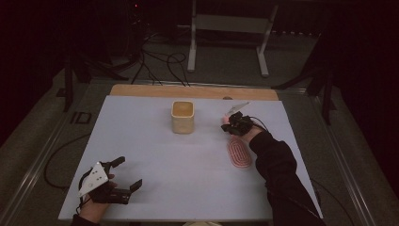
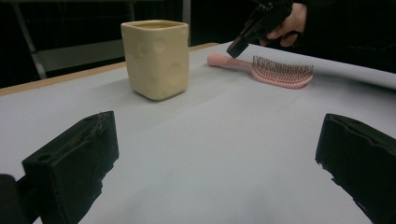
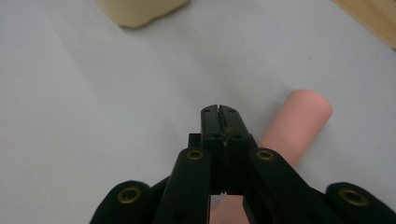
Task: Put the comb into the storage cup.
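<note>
Left gripper view: hairbrush (image 2: 275, 71) bristles

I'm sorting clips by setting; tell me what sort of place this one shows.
Probably a lab or recording workspace, not a home: a white-covered table on a bare floor, loose cables beyond it, a metal equipment stand, dark surroundings.

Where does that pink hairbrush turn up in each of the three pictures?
High view: pink hairbrush right of centre, under the right gripper.
Left gripper view: upper right, lying flat.
Right gripper view: its handle behind the shut jaws.
Shared landmark: cream cup, beside it.
</note>
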{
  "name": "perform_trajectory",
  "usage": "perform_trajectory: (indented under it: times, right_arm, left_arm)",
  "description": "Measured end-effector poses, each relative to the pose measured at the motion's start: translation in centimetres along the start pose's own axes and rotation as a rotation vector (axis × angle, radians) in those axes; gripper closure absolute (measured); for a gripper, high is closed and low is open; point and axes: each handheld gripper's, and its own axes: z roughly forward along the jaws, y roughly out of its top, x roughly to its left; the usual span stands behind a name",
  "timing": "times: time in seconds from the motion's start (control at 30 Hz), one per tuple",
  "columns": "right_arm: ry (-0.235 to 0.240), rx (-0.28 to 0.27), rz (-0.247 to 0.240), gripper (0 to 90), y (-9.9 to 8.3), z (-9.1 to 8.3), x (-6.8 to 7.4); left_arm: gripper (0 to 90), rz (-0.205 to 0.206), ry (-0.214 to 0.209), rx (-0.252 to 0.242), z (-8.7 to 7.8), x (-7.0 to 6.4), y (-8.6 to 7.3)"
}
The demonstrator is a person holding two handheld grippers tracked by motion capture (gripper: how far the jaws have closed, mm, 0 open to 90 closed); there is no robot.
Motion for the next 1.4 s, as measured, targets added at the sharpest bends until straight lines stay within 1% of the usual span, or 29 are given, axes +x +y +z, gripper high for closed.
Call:
perform_trajectory:
  times: [0.07, 0.13, 0.27, 0.4, 0.43, 0.57, 0.67, 0.83, 0.9, 0.97, 1.03, 1.1, 1.3, 1.4]
  right_arm:
    - [-0.001, 0.008, -0.003, 90.0, 0.0, 0.2, -0.1]
    - [-0.018, 0.037, -0.007, 90.0, -0.1, 0.9, -0.4]
    - [-0.026, 0.055, -0.020, 90.0, -0.1, 1.1, -0.6]
    - [-0.028, 0.075, -0.027, 90.0, -0.1, 1.4, -0.6]
    - [-0.032, 0.081, -0.038, 90.0, -0.2, 1.5, -0.7]
    - [-0.036, 0.104, -0.048, 90.0, -0.3, 1.8, -0.6]
    - [-0.028, 0.110, -0.051, 90.0, -0.3, 1.9, -0.7]
    - [-0.026, 0.108, -0.044, 90.0, -0.3, 1.9, -0.7]
    - [-0.032, 0.111, -0.043, 90.0, -0.3, 1.9, -0.8]
    - [-0.030, 0.110, -0.034, 90.0, -0.4, 1.8, -0.9]
    - [-0.033, 0.113, -0.019, 90.0, -0.4, 1.8, -1.1]
    - [-0.042, 0.122, -0.022, 90.0, -0.5, 1.6, -1.3]
    - [-0.049, 0.127, -0.004, 90.0, -1.0, 1.2, -1.8]
    - [-0.059, 0.132, 0.005, 90.0, -1.3, 0.9, -2.0]
  left_arm:
    - [0.2, -0.001, 0.000, 0.000, 0.0, 0.0, 0.0]
    - [0.2, -0.002, -0.001, -0.001, 0.0, 0.0, 0.0]
    - [0.3, -0.003, -0.002, 0.001, 0.0, 0.0, 0.0]
    - [0.3, -0.003, -0.003, 0.003, 0.1, 0.0, 0.0]
    - [0.3, -0.003, -0.003, 0.003, 0.1, 0.0, 0.0]
    - [0.3, -0.002, -0.003, 0.005, 0.1, 0.1, 0.0]
    - [0.3, -0.002, -0.003, 0.006, 0.1, 0.1, -0.1]
    - [0.3, -0.003, -0.004, 0.005, 0.1, 0.1, -0.1]
    - [0.2, -0.003, -0.004, 0.004, 0.1, 0.1, -0.1]
    - [0.3, -0.003, -0.003, 0.004, 0.1, 0.1, -0.1]
    - [0.2, -0.003, -0.003, 0.003, 0.1, 0.1, -0.1]
    - [0.3, -0.003, -0.004, 0.005, 0.1, 0.1, -0.1]
    - [0.2, -0.003, -0.003, 0.006, 0.1, 0.1, -0.1]
    - [0.2, -0.001, -0.004, 0.007, 0.1, 0.1, -0.1]
